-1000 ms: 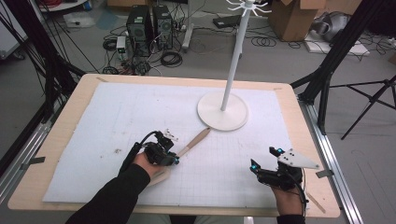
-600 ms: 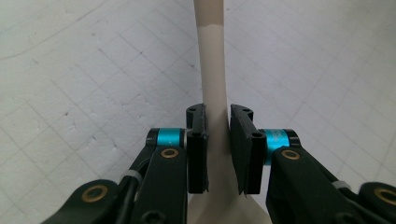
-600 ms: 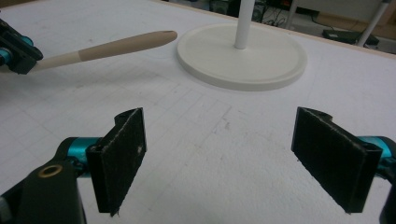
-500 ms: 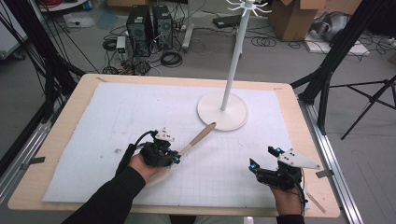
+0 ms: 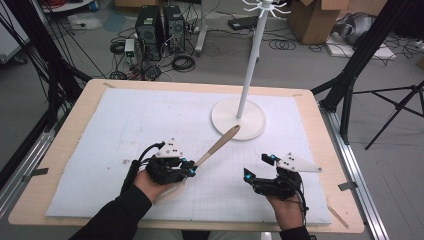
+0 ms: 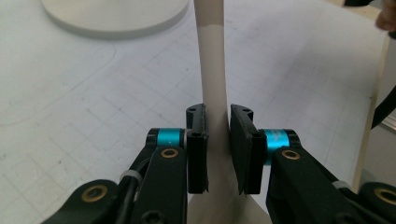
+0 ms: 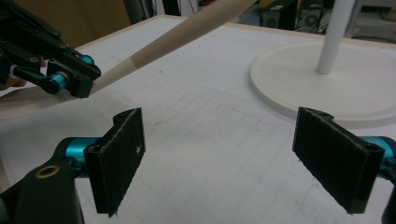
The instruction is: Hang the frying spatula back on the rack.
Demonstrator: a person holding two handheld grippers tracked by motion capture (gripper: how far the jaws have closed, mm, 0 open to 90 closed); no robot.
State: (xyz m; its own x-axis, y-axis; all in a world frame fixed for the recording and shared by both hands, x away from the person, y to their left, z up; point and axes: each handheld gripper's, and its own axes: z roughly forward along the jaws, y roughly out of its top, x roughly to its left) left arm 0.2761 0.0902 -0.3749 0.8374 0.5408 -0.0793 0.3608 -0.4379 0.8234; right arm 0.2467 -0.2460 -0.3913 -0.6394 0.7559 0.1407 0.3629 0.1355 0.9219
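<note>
My left gripper [image 5: 190, 169] [image 6: 218, 121] is shut on a long pale utensil [image 5: 217, 145] [image 6: 211, 56] with a wooden handle end. It holds the utensil tilted, with the handle pointing at the white stand's round base [image 5: 225, 117]. The utensil's wider end lies under the hand. My right gripper [image 5: 256, 167] [image 7: 224, 140] hovers open near the table's front right with nothing between its pads. From the right gripper view, the left gripper [image 7: 74, 77] and the utensil [image 7: 177, 37] appear at the upper left.
The white stand has a tall pole [image 5: 251, 60] with hooks at the top and sits at the back right of the white mat [image 5: 110, 130]. Its base [image 7: 299, 79] [image 6: 112, 18] is close ahead of both grippers. Beyond the wooden table edge [image 5: 200, 86] are computers and cables.
The utensil's handle tip has risen and swung toward the stand's base as the left gripper lifted. The right gripper has shifted left toward the middle.
</note>
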